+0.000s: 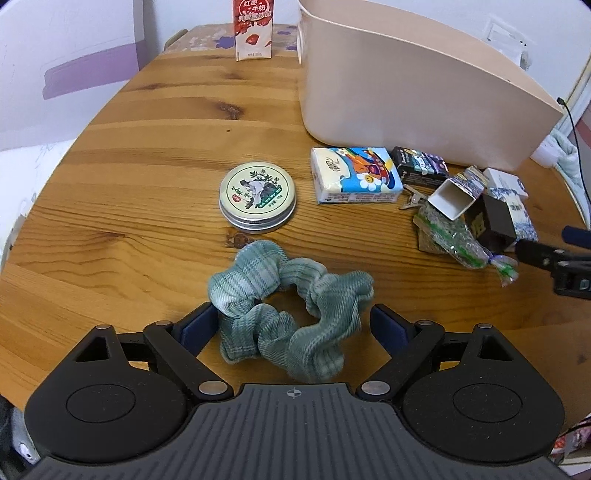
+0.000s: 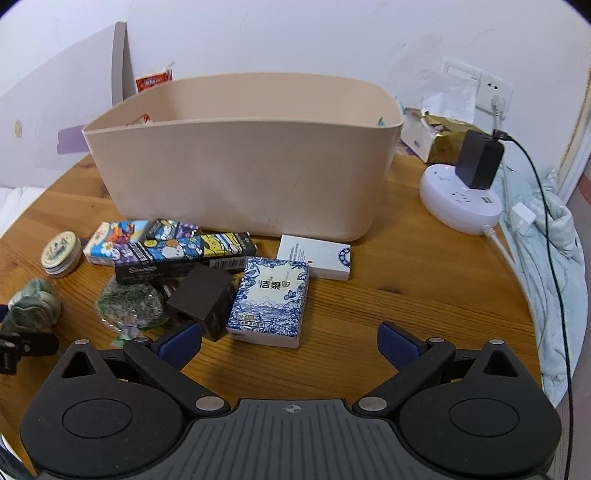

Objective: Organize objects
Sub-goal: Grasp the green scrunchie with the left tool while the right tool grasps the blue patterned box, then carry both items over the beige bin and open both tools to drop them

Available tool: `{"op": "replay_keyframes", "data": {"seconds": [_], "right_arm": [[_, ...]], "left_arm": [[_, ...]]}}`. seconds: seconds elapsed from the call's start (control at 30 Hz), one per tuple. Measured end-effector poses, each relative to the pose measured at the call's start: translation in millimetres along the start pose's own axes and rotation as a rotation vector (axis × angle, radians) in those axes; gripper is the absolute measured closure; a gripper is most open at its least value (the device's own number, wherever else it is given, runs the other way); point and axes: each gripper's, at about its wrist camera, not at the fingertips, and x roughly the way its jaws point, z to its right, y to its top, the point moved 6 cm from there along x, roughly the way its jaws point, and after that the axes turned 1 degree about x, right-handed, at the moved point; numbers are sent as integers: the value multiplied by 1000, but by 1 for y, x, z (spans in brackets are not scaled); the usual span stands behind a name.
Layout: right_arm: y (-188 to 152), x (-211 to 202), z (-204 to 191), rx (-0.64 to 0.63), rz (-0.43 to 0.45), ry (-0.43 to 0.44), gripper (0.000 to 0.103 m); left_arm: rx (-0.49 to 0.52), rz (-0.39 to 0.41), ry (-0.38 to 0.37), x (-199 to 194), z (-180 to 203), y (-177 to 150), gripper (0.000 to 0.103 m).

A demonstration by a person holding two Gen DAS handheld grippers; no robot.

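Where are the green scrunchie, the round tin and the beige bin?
green scrunchie (image 1: pixel 291 306): left wrist view, on its ruffled fabric ring.
round tin (image 1: pixel 257 196): left wrist view, on its printed lid.
beige bin (image 2: pixel 243 173): right wrist view, on its front wall.

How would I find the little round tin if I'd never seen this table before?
Start at the big beige tub on the wooden table. In front of it lies a colourful tissue pack; the round tin sits beside it, just beyond the green scrunchie. It is the only round metal thing, with a plant picture on its lid.

Bin (image 2: pixel 240 173) interior hidden behind near wall; milk carton (image 1: pixel 253 29) top cropped by frame edge.
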Motion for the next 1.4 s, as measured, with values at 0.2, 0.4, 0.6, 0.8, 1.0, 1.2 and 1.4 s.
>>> {"op": "replay_keyframes", "data": {"seconds": [0.2, 0.4, 0.6, 0.8, 1.0, 1.2, 1.4], "right_arm": [[-3, 21, 2, 6, -48, -9, 9], [-5, 27, -3, -1, -53, 1, 20], [-3, 21, -19, -27, -29, 29, 57], [-9, 12, -22, -33, -17, 55, 59], [-8, -14, -8, 0, 31, 58, 59], [17, -50, 7, 9, 142, 37, 59], [54, -74, 21, 10, 258, 10, 59]], "left_arm": [[-1, 7, 3, 1, 0, 4, 17], [61, 15, 49, 0, 6, 4, 30], [112, 40, 24, -5, 17, 4, 72], [136, 60, 21, -9, 22, 3, 80], [137, 147, 13, -40, 26, 15, 81], [185, 279, 39, -71, 36, 50, 80], [241, 397, 56, -95, 53, 101, 80]]}}
